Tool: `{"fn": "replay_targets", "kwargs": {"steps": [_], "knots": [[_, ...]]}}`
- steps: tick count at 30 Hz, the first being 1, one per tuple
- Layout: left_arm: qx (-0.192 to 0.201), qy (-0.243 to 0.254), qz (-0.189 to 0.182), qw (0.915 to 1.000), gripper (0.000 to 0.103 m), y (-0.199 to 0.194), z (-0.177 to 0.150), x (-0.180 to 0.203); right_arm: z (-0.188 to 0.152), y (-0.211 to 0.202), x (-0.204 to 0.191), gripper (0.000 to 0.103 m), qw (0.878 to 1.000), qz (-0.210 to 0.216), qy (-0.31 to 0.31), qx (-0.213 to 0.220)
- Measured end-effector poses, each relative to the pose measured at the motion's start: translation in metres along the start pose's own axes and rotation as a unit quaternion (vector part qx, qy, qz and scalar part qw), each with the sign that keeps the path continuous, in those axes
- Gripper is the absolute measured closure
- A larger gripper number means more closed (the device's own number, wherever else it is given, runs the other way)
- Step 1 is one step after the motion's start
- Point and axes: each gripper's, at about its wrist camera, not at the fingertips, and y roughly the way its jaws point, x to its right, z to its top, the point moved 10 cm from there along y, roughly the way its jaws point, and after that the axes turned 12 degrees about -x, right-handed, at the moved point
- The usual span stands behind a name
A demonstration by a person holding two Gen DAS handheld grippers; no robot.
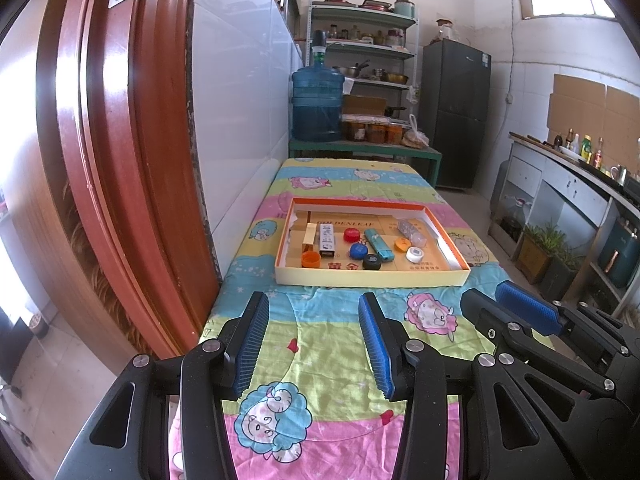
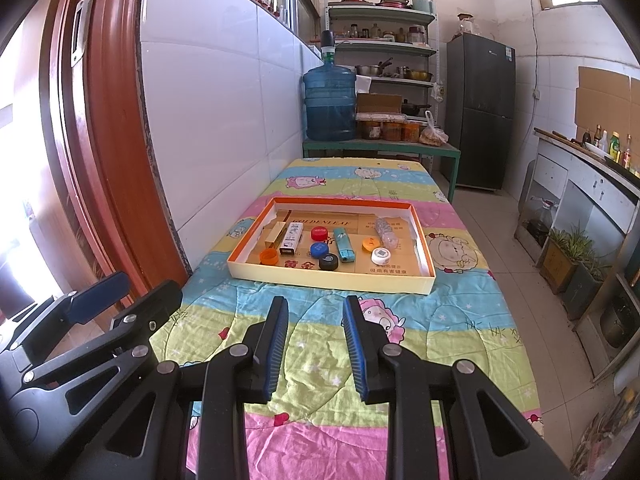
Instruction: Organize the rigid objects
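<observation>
Above quilt point(image 1: 320, 344): left tool point(image 1: 314, 340) wide apart, right tool point(image 2: 316, 344) apart, both empty.

Orange-rimmed cream tray point(image 1: 370, 276), red cap point(image 1: 351, 234), blue cap point(image 1: 357, 250), cartoon-sheep pastel-striped cloth point(image 1: 320, 340)

My matt black plastic fingers point(image 1: 256, 344) carry ribbed blue rubber pads. Ahead, a soft printed cotton quilt point(image 1: 340, 344) covers the counter under a smooth cardboard tray point(image 1: 372, 276). Left of the tray, glossy varnished wood door point(image 1: 100, 160).
</observation>
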Motion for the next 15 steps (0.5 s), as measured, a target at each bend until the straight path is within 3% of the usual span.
{"fn": "replay_targets", "kwargs": {"steps": [15], "knots": [[-0.008,0.003,-0.001,1.0,0.05,0.0075,-0.0085,0.0007,-0.0026,0.003,0.0013,0.075,1.0,0.0,0.002,-0.002]]}}
